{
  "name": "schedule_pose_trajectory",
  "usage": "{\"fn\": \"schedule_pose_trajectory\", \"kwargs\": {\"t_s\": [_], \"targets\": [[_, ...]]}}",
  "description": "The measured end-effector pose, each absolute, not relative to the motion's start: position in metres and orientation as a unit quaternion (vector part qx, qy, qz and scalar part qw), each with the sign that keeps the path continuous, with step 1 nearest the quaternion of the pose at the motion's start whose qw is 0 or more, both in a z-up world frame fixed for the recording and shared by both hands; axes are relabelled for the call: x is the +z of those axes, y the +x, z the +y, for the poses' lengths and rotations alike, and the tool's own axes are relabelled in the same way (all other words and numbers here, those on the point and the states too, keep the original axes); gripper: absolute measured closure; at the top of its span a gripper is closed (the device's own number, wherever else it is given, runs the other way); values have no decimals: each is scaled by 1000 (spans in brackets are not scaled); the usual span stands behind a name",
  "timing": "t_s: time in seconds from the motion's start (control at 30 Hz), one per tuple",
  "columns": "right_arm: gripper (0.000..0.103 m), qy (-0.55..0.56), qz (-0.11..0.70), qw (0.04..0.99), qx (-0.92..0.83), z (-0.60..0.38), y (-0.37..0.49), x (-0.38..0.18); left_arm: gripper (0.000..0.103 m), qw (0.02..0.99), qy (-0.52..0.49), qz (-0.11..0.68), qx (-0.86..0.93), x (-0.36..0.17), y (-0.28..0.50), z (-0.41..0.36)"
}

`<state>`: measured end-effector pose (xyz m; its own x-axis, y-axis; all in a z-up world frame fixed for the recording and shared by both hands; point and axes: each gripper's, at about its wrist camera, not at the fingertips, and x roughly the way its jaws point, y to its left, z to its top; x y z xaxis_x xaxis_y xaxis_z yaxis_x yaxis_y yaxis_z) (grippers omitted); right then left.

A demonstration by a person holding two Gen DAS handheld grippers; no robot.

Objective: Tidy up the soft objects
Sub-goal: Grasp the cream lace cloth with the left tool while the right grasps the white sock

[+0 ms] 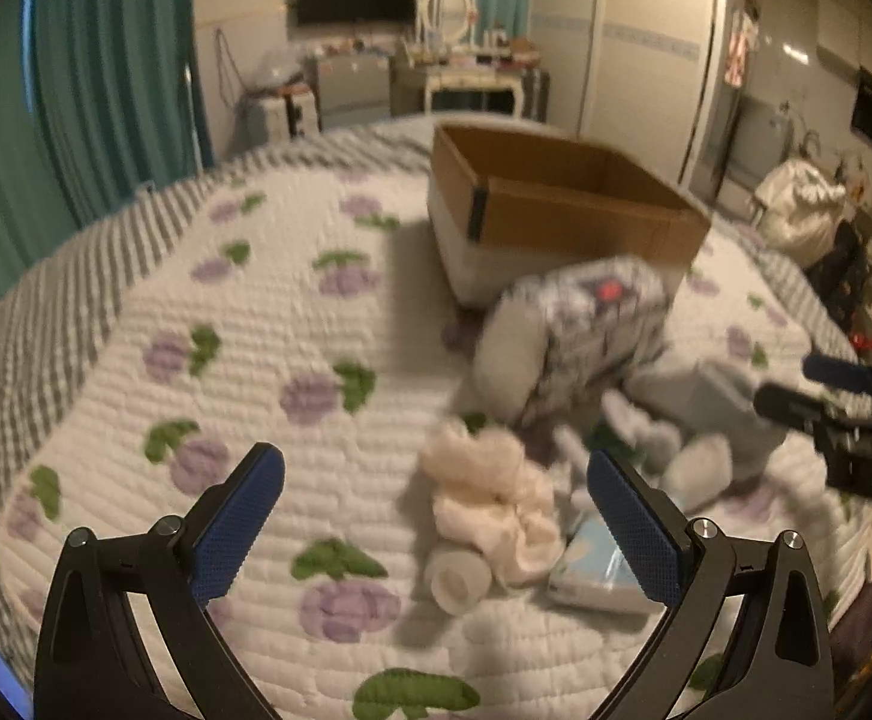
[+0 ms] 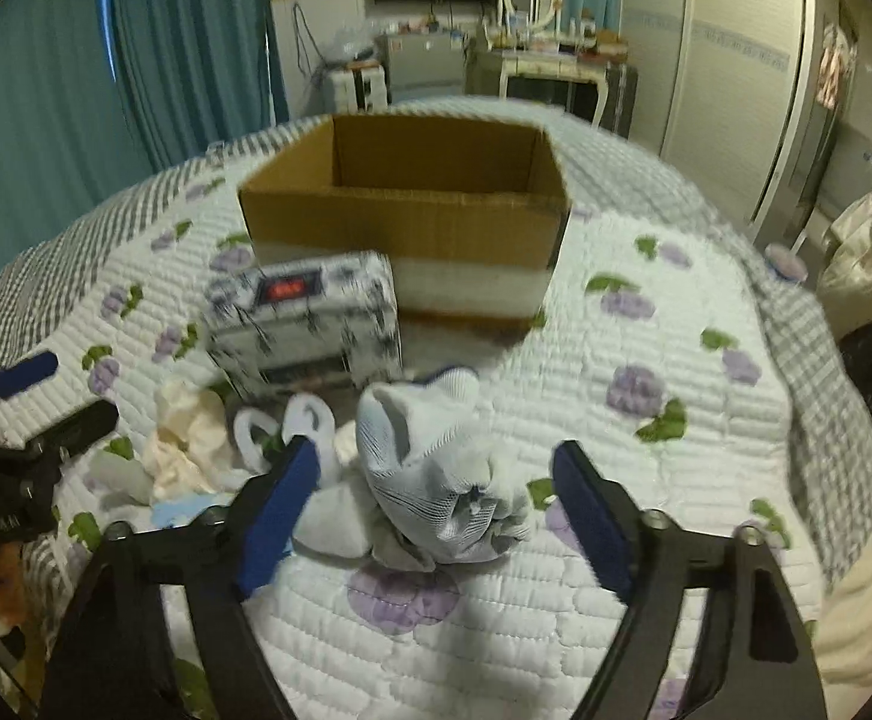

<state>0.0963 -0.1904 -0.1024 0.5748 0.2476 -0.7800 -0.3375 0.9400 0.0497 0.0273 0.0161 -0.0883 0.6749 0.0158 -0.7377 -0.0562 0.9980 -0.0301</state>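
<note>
An open cardboard box (image 2: pixel 406 222) stands on the quilted bed, also in the left wrist view (image 1: pixel 562 204). In front of it lies a patterned tissue pack (image 2: pixel 304 318) (image 1: pixel 598 324). My right gripper (image 2: pixel 436 468) is open, its jaws on either side of a balled pale-blue sock (image 2: pixel 430 474). Beside it lie white slippers (image 2: pixel 310 426) and a cream cloth (image 2: pixel 184 438). My left gripper (image 1: pixel 436 480) is open and empty, low over the quilt, with the cream cloth (image 1: pixel 490 498) and a small blue pack (image 1: pixel 592 576) between its fingertips.
The quilt (image 1: pixel 196 324) with purple flowers covers the bed. A small white cylinder (image 1: pixel 460 582) lies by the cream cloth. Teal curtains (image 2: pixel 136 60), a dresser with mirror (image 2: pixel 532 48) and wardrobes stand beyond the bed. A white bag (image 1: pixel 802 204) sits at the right.
</note>
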Motion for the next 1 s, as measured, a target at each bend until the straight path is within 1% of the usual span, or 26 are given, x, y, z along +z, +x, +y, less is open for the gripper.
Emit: {"fn": "schedule_pose_trajectory", "kwargs": {"t_s": [0.03,0.07,0.1,0.27,0.4,0.47,0.5,0.63,0.73,0.77,0.8,0.9,1.0], "targets": [[28,-53,434,884,166,-190,99,-106,1,911,-23,411,19,-95,28,15],[31,-57,437,882,169,-191,101,-110,1,907,-18,420,18,-101,29,13],[37,-61,440,879,174,-191,104,-113,1,905,-16,425,17,-106,30,13],[52,-60,452,869,194,-195,109,-122,1,898,-11,440,9,-118,39,7],[58,-68,448,869,201,-193,108,-119,2,898,-9,441,-8,-121,56,6],[59,-64,449,868,200,-194,108,-118,3,894,-15,448,-17,-125,65,7],[60,-63,449,868,200,-194,108,-118,11,889,-19,457,-26,-128,70,8],[62,-64,447,869,199,-195,108,-114,22,868,-26,495,-42,-147,83,8],[63,-65,448,869,199,-194,108,-112,39,865,-18,499,-50,-152,87,6],[64,-67,449,869,198,-193,108,-112,52,867,-11,496,-54,-150,87,5],[65,-70,449,869,197,-193,108,-111,60,868,-8,492,-61,-147,86,3],[66,-71,444,871,196,-193,108,-106,71,875,-4,479,-71,-138,80,3],[67,-70,435,876,195,-194,107,-96,72,885,6,461,-67,-126,72,6]]}}
